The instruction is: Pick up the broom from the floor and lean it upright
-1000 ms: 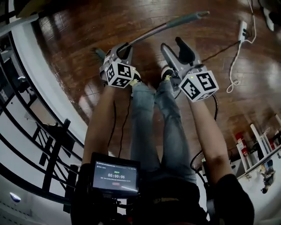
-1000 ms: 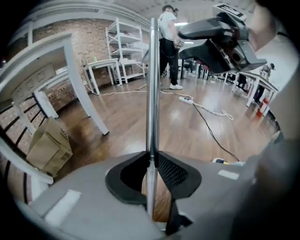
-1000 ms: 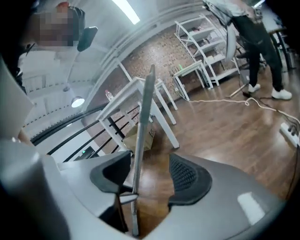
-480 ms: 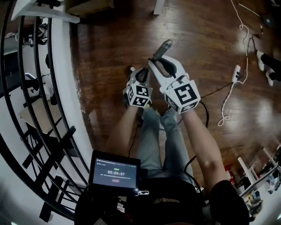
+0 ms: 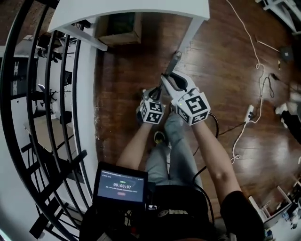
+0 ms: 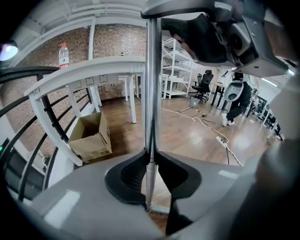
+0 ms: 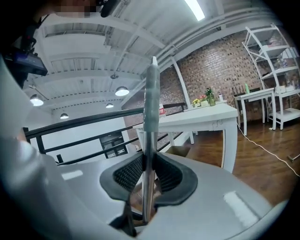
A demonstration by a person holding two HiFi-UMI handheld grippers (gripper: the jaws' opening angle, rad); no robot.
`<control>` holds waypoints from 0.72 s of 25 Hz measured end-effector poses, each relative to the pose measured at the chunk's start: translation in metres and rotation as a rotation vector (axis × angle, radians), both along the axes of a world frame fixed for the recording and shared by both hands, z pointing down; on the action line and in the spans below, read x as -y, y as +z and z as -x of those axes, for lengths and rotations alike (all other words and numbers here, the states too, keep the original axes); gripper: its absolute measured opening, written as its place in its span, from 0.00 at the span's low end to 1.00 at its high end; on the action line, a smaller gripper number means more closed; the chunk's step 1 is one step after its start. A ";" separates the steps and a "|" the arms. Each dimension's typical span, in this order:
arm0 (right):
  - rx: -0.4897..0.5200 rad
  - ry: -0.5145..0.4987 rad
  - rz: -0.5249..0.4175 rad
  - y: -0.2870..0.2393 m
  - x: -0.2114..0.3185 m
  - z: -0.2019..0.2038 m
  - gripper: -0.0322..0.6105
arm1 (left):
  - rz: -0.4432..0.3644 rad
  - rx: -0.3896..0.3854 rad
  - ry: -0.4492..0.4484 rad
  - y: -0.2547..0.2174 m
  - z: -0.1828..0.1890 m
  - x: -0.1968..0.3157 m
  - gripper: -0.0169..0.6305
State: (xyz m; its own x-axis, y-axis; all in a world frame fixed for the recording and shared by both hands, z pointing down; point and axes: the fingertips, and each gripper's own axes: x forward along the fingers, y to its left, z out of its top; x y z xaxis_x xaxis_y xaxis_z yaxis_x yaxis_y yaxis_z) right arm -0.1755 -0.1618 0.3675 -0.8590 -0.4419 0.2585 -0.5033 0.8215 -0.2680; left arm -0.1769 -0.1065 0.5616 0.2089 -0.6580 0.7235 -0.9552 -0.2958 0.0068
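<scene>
The broom's metal handle [image 5: 173, 66] stands close to upright, its grey grip end pointing at the white table. Both grippers hold it. My left gripper [image 5: 154, 93] is shut on the lower part of the pole [image 6: 151, 93], which runs straight up between its black pads [image 6: 129, 176]. My right gripper [image 5: 170, 77] is shut on the handle [image 7: 150, 117] higher up, just above the left one, and it shows as the right gripper [image 6: 220, 33] at the top of the left gripper view. The broom's bristle head is hidden under the grippers and my legs.
A white table [image 5: 141, 9] stands right ahead with a cardboard box [image 5: 120, 28] under it. A black railing [image 5: 47, 117] curves along the left. White cables and a power strip [image 5: 249, 110] lie on the wooden floor at right. A person [image 6: 234, 103] stands further back.
The handle has swung up from a low slant over the floor to nearly upright. Both grippers rose with it. The right gripper, open a second ago, has shut on the handle.
</scene>
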 end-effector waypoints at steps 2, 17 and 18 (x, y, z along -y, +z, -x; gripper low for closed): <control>0.006 -0.024 0.020 0.008 0.020 0.005 0.18 | 0.030 -0.006 -0.009 0.007 0.003 0.015 0.17; -0.035 -0.127 0.116 0.088 0.153 0.039 0.18 | 0.177 -0.026 -0.109 0.082 0.023 0.139 0.17; -0.038 -0.134 0.117 0.093 0.159 0.042 0.18 | 0.182 -0.030 -0.112 0.088 0.025 0.145 0.17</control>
State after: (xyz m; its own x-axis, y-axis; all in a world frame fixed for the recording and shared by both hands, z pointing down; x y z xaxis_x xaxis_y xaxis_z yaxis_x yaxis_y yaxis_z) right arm -0.2178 -0.3204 0.4604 -0.8971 -0.2888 0.3344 -0.4025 0.8464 -0.3488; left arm -0.2019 -0.2516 0.6492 0.1651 -0.5370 0.8273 -0.9806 -0.1791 0.0794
